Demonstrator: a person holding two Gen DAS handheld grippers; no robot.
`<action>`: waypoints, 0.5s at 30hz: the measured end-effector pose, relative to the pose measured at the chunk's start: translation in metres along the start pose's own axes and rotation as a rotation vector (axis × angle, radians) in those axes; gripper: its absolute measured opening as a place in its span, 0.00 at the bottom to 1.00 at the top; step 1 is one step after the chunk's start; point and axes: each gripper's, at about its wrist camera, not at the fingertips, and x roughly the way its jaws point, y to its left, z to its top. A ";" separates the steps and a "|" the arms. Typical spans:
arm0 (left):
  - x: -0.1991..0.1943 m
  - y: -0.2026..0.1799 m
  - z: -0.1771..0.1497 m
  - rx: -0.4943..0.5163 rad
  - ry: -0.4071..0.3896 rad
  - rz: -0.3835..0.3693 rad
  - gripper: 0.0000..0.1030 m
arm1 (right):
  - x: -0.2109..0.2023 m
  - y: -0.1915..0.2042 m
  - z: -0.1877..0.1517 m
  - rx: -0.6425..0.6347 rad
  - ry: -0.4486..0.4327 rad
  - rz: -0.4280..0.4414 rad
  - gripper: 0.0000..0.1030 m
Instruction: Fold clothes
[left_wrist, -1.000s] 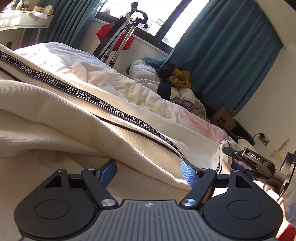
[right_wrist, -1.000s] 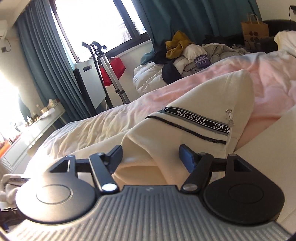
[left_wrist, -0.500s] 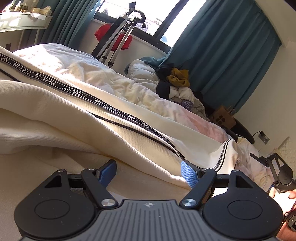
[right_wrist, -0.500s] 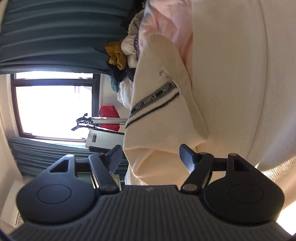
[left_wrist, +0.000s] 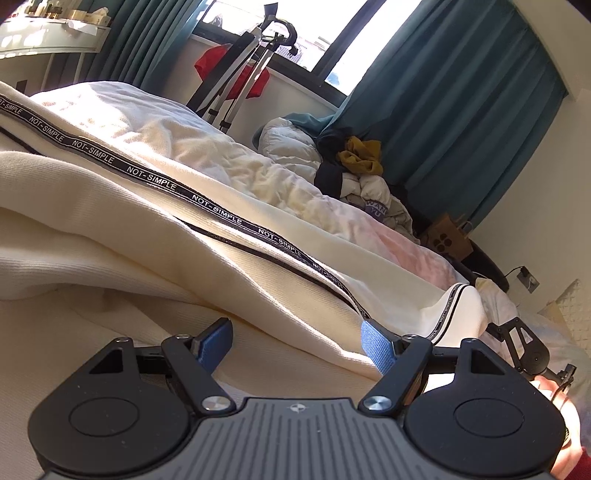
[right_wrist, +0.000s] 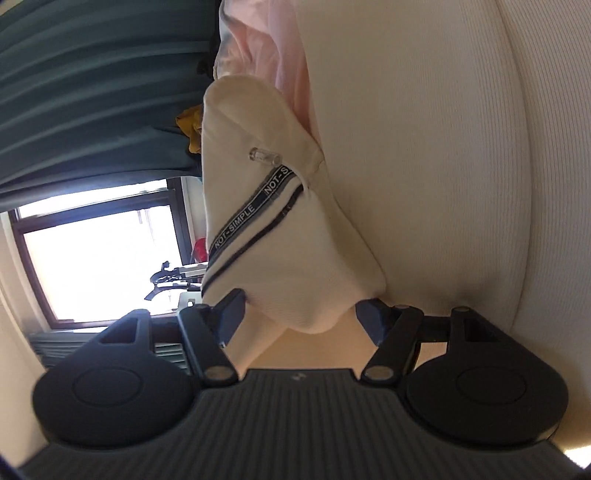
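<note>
Left gripper (left_wrist: 297, 341) sits low over the cream garment (left_wrist: 110, 229), which lies spread across the bed (left_wrist: 207, 147), fingers (left_wrist: 376, 349) released and wide apart with cloth between them but not pinched. Its view alone takes in the room: teal curtain (left_wrist: 461, 103), a clothes pile (left_wrist: 354, 173) with "WAN YU" on a purple patch, a folded metal stand (left_wrist: 236, 70). The tape (left_wrist: 155, 177) reads "NOT-SIMPLE" over and over. Far right, the other tool and a hand (left_wrist: 554, 398) peek in. Right gripper (right_wrist: 299, 314) is rolled sideways, the window (right_wrist: 99, 258) standing on its edge. Its fingers (right_wrist: 231, 314) are spread too, a garment corner (right_wrist: 291, 236) bulging between them, ungripped. Only here: a clear zipper pull (right_wrist: 264, 157) beside the "NOT-SIMPLE" tape.
</note>
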 end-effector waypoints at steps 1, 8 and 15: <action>0.000 0.001 0.001 -0.013 0.001 -0.006 0.76 | 0.001 0.002 0.003 -0.011 0.000 -0.010 0.67; 0.007 0.012 0.004 -0.045 0.002 -0.020 0.76 | -0.011 0.047 0.026 -0.157 -0.201 -0.155 0.47; 0.008 0.012 0.005 -0.043 -0.011 -0.030 0.76 | -0.006 0.118 0.044 -0.389 -0.364 -0.277 0.13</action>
